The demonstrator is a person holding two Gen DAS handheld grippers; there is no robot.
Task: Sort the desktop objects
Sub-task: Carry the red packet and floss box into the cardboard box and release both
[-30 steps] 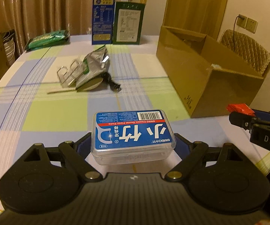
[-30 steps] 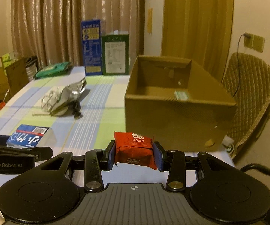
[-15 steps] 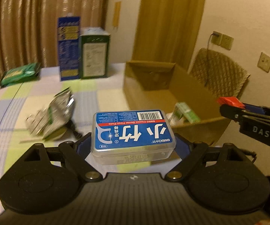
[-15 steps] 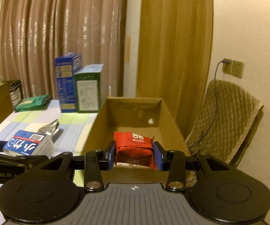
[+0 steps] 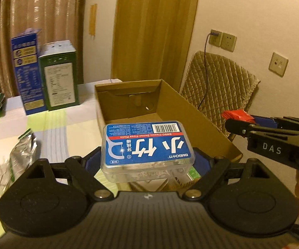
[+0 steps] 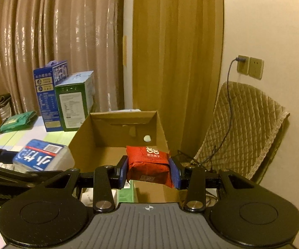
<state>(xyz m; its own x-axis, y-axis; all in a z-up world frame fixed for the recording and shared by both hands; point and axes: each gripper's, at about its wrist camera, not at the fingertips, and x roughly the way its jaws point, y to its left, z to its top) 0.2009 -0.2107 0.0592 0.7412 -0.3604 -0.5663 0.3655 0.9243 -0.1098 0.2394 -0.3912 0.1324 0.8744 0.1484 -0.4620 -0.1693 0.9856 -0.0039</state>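
Observation:
My left gripper (image 5: 147, 161) is shut on a clear dental floss pick box (image 5: 147, 145) with a blue label, held above the near end of the open cardboard box (image 5: 201, 120). The right gripper (image 6: 148, 169) is shut on a red snack packet (image 6: 149, 164), also over the near end of the cardboard box (image 6: 80, 137). In the left wrist view the right gripper (image 5: 238, 120) comes in from the right with the red packet (image 5: 235, 114) at its tip. The floss box (image 6: 39, 157) shows at the left of the right wrist view. A small green-and-white item (image 6: 126, 195) lies inside the cardboard box.
A blue carton (image 5: 27, 70) and a green carton (image 5: 61, 74) stand at the table's far edge. A crumpled silver wrapper (image 5: 22, 153) and clear plastic lie on the checked tablecloth at left. A green pouch (image 6: 16, 120) sits far left. A quilted chair (image 6: 245, 128) stands beyond the box.
Both grippers rose and travelled from the tabletop toward the cardboard box, each keeping its item. The box interior has come into view below them.

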